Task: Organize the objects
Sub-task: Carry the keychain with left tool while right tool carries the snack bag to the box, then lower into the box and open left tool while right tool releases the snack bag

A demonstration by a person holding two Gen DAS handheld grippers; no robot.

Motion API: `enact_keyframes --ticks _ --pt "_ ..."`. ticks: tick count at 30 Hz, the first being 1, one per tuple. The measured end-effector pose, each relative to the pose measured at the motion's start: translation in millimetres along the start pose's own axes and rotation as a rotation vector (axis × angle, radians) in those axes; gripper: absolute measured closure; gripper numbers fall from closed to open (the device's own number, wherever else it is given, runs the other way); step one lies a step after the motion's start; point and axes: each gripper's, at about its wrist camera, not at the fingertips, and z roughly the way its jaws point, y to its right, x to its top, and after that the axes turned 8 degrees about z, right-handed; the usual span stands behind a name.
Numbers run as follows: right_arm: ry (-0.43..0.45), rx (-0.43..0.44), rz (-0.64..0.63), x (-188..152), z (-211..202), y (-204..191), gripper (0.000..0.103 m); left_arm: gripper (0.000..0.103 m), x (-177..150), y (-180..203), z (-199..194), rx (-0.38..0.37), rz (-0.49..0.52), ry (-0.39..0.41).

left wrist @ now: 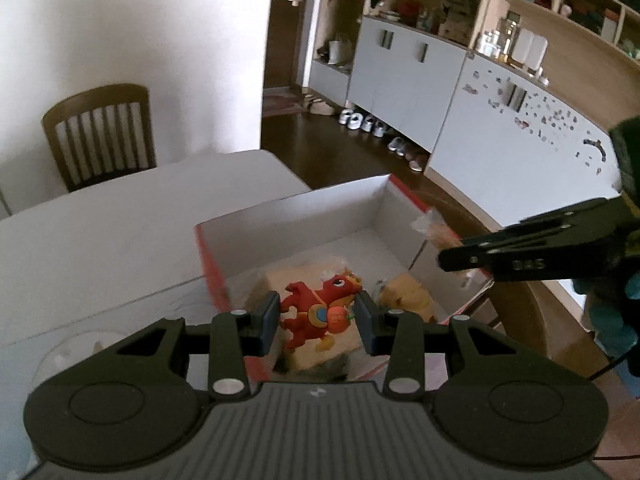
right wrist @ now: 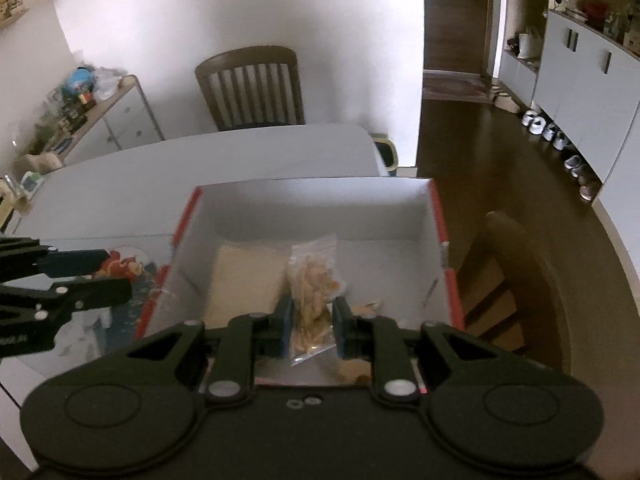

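Pale letters are printed on the right gripper [left wrist: 444,258] arm, but they are too blurred to be read surely.

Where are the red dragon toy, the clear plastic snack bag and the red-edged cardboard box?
Red dragon toy [left wrist: 320,316]: left wrist view, on its body.
Clear plastic snack bag [right wrist: 314,292]: right wrist view, on its tan contents.
Red-edged cardboard box [right wrist: 320,200]: right wrist view, on its white far wall.

Both grippers [left wrist: 317,322] [right wrist: 310,326] angled down, jaws seemingly clamped.
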Motion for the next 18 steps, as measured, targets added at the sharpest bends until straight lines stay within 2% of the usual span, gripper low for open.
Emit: enact_keyframes --ticks 11,15,18 --pt "-0.028 -0.043 -0.024 19.4 48.4 22.7 0.083 0.064 25.0 42.5 64.3 -0.02 0.057 -0.041" --pt "-0.06 -0.059 -0.065 21.0 68.5 27.0 0.083 0.064 23.5 51.3 91.2 -0.037 0.075 -0.088" --pt "-0.089 -0.077 -0.081 18.1 84.6 27.1 0.083 0.064 20.4 60.2 112.6 -0.011 0.114 -0.137"
